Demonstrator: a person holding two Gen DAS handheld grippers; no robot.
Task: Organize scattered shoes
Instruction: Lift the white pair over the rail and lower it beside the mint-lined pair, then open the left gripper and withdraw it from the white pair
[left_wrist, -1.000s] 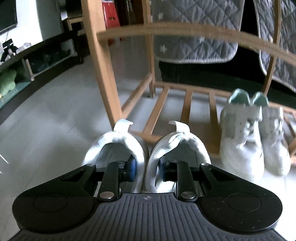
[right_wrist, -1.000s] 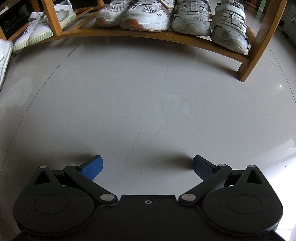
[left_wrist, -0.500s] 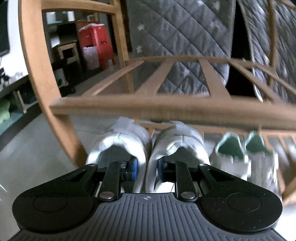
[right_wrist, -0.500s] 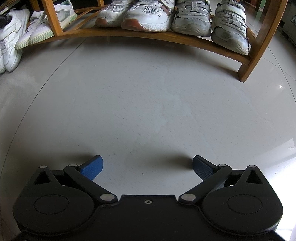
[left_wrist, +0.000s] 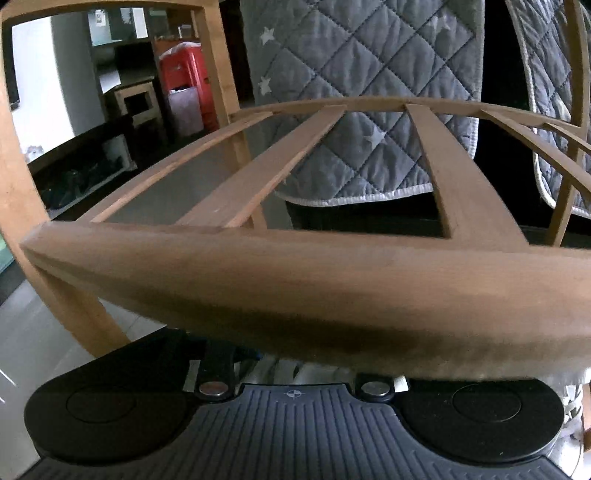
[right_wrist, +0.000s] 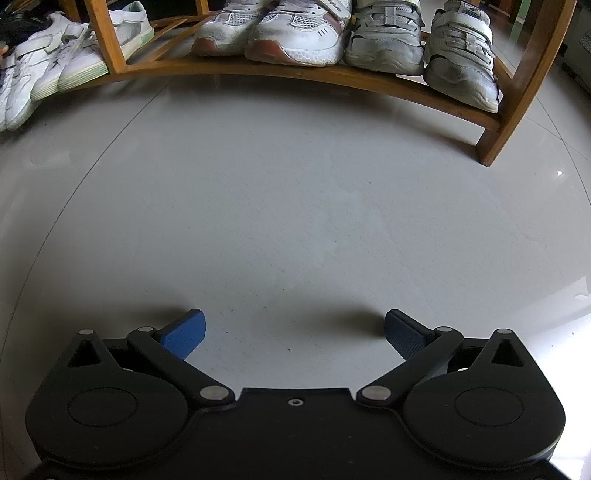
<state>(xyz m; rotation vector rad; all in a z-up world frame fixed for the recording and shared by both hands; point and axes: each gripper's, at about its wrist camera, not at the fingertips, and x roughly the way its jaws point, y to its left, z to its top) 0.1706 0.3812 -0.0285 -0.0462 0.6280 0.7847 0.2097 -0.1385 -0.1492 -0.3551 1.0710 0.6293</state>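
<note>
Shoes are nearly all parked on the wooden shoe rack (right_wrist: 369, 79). In the right wrist view, going left to right, the white pair (right_wrist: 26, 85) sits at the upper left edge of the frame, next a white pair with mint soles (right_wrist: 110, 48) by the rack post, then white-and-rust sneakers (right_wrist: 295, 37) and grey strap sneakers (right_wrist: 458, 55) along the bottom shelf. The right gripper (right_wrist: 294, 334) hangs wide and empty over bare floor (right_wrist: 295, 221).

In the left wrist view a blurred rack rail (left_wrist: 332, 288) hides the left gripper's fingertips; its jaws are opening, and whether a shoe is between them I cannot tell.

I judge such sneakers light, with soft uppers and stiffer soles, not fragile; pinching the heel collars together looks the surest hold
</note>
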